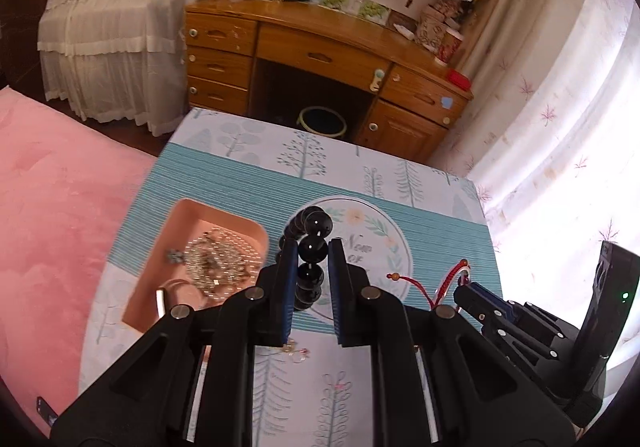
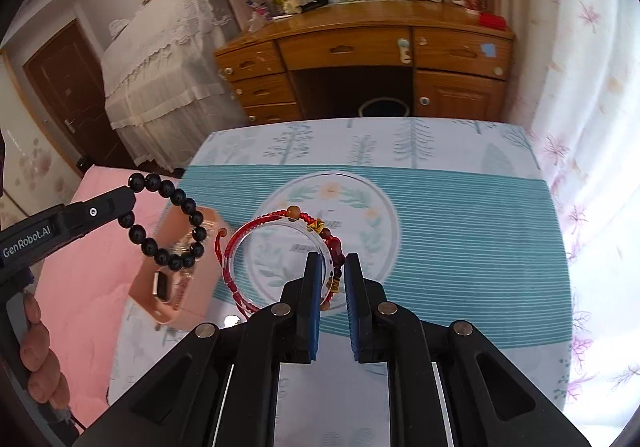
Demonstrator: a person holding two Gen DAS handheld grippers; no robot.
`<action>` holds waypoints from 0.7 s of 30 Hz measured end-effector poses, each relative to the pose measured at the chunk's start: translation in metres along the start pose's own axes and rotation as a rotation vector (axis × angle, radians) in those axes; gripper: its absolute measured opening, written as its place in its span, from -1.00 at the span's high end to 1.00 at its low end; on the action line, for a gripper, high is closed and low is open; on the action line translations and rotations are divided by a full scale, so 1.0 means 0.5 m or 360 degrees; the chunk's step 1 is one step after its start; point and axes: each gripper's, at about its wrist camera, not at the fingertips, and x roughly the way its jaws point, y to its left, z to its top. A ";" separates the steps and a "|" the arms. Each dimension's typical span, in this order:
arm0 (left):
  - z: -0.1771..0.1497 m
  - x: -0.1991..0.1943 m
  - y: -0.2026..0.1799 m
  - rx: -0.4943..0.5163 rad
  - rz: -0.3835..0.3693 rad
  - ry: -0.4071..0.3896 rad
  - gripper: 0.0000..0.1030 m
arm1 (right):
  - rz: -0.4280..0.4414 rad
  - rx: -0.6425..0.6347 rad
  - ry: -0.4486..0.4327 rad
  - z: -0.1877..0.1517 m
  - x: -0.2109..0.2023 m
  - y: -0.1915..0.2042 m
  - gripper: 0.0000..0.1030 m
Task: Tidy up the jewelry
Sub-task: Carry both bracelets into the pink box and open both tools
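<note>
Through the left wrist camera I saw my left gripper (image 1: 313, 253) clenched on a bracelet of glossy black round beads (image 1: 312, 249) — one bead was pinched between the blue pads, the others strung above and below it, the whole loop lifted clear of the small table under its teal-striped, tree-printed cloth (image 1: 240, 187). To the left, on that cloth, sat the shallow peach-pink plastic tray (image 1: 192, 215) with a heap of silvery chains (image 1: 212, 259) in it. At the right edge my right gripper (image 1: 466, 289) showed in side view, a red cord bracelet (image 1: 448, 275) standing up from its tips. Beyond the table stood a wooden desk with drawers (image 1: 320, 55), and a pink blanket (image 1: 60, 207) lay to the left. Through the right wrist camera, my right gripper (image 2: 334, 275) was grasping the red cord bracelet (image 2: 256, 231) together with a clear bangle (image 2: 280, 225) — the pads had closed on its stretch of dark red and gold beads, and the loops hung above the round floral print on the cloth. At the left, my left gripper (image 2: 127, 199) held the black bead bracelet (image 2: 176, 231) up over the pink tray (image 2: 180, 287), in which a small rectangular watch face (image 2: 161, 286) lay.
</note>
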 end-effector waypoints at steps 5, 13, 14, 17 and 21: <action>-0.026 -0.013 0.060 -0.0002 0.0061 -0.0003 0.76 | 0.0048 -0.0095 0.0008 0.009 -0.002 0.131 0.78; -0.100 0.037 0.118 0.0039 0.0119 0.0090 0.76 | 0.0096 -0.0210 0.0053 -0.006 0.000 0.260 0.78; -0.111 0.047 0.124 0.0046 0.0127 0.0101 0.76 | 0.0103 -0.0219 0.0066 -0.010 0.004 0.278 0.78; -0.135 0.072 0.130 0.0063 0.0138 0.0125 0.76 | 0.0108 -0.0245 0.0090 -0.018 0.019 0.299 0.78; -0.155 0.102 0.142 0.0049 0.0126 0.0160 0.76 | 0.0106 -0.0279 0.0120 -0.028 0.036 0.308 0.78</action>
